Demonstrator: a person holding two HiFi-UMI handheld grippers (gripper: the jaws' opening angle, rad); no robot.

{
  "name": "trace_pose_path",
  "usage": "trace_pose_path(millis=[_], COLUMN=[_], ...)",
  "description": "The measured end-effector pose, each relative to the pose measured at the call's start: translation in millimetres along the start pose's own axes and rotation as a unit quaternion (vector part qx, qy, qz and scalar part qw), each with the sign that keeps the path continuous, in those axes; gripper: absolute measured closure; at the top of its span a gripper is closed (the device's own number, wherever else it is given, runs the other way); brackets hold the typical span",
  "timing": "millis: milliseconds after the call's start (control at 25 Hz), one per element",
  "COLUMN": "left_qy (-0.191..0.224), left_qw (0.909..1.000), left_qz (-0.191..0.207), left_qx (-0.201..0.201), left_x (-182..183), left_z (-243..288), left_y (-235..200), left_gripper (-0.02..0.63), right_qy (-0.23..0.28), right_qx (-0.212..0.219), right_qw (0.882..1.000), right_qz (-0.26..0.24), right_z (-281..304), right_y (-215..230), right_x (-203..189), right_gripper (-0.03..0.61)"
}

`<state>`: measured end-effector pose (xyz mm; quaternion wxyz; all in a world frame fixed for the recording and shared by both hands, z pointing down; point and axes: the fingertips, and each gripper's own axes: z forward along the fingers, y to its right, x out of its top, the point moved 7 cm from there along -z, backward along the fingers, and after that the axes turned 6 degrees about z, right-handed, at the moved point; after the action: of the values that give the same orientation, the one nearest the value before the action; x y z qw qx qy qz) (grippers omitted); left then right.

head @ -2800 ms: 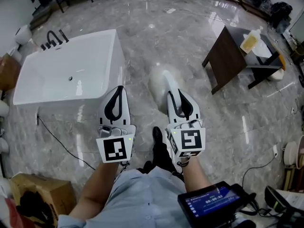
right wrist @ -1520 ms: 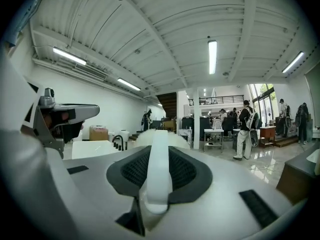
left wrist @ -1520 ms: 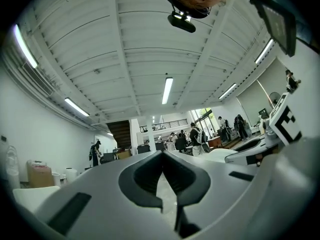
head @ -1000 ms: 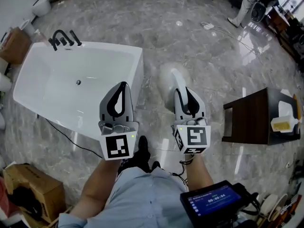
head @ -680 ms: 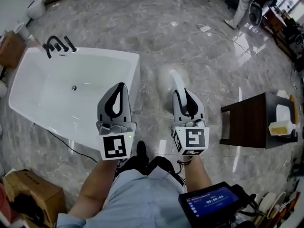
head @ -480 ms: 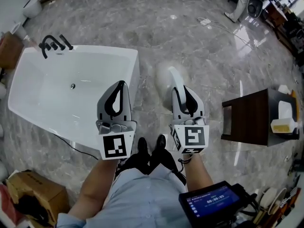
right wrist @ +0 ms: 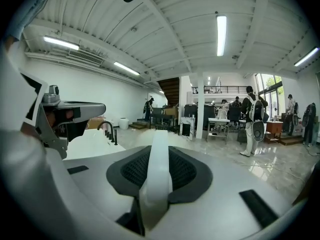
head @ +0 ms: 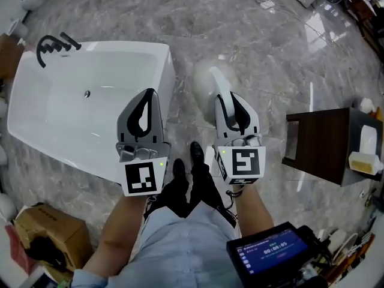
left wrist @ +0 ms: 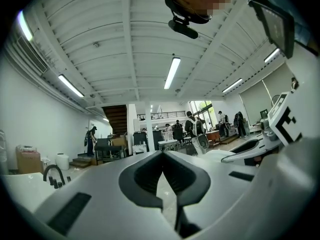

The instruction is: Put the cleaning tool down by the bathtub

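At the centre of the head view, the right gripper (head: 230, 99) is clamping its two fingers on the white handle of the cleaning tool (head: 217, 84). In the right gripper view the handle (right wrist: 158, 171) is running straight up between the dark ribbed pads (right wrist: 186, 171), which are pressing on it from both sides at a moderate width. The tool's pale, rounded head (head: 204, 77) is showing blurred above the gripper in the head view, over the grey marble floor (head: 258, 35) and just right of the bathtub's outer wall (head: 168, 83); whether it is touching the floor cannot be told.

Left of centre, the left gripper (head: 149, 93) is hanging over the lower right corner of the white bathtub (head: 66, 113). Its fingers are pressing together at the tips with nothing between them, as the left gripper view (left wrist: 162, 155) is showing. The two grippers are pointing the same way, side by side and apart.

At the upper left of the head view a black faucet (head: 51, 42) is standing on the tub's far end; the right gripper view is catching it (right wrist: 107, 131) at middle left, beyond the white tub rim (right wrist: 90, 140). The person's black shoes (head: 196, 152) are standing on the floor between the grippers, close to the tub. At the right edge a dark wooden side table (head: 327, 138) is standing well apart from the tub. A cardboard box (head: 48, 230) is sitting at the lower left, and a device with a lit screen (head: 270, 254) is showing at the lower right.
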<state>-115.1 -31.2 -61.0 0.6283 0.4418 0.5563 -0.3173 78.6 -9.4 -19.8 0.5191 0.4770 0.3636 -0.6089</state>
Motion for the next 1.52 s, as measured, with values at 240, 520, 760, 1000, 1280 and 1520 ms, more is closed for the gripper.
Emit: trace_pose_path(millis=[240,520,760,1000,1280,1520], left_qy=[-0.029,-0.059,-0.082,-0.096,-0.124,-0.136], left_qw=[0.9996,0.9980,0.9962,0.9949,0.9909,0.9897], left_qz=[0.002,-0.010,-0.006,-0.016,-0.043,-0.040], left_qx=[-0.006,-0.018,-0.029,-0.025,-0.029,-0.022], left_x=[-37,-95,-143,-199,-281,-354], left_z=[39,76,100,123,128,135], left_y=[17,35,49,49,59,65], left_gripper=[0.598,0.598,0.600,0.600,0.600,0.600], right_qy=[-0.033,-0.070,-0.094,-0.101,-0.097,-0.108], right_qx=[0.013,0.035,0.043,0.057,0.065,0.065], right_qw=[0.999,0.997,0.995,0.993,0.993,0.992], right_qz=[0.011,0.011,0.013,0.015,0.014,0.021], right_z=[38,82,115,153,193,223], right_y=[28,48,62,66,59,61], right_x=[-34,-79,-120,-164,-226,-290], right_gripper=[0.472,0.474,0.474,0.474,0.474,0.474])
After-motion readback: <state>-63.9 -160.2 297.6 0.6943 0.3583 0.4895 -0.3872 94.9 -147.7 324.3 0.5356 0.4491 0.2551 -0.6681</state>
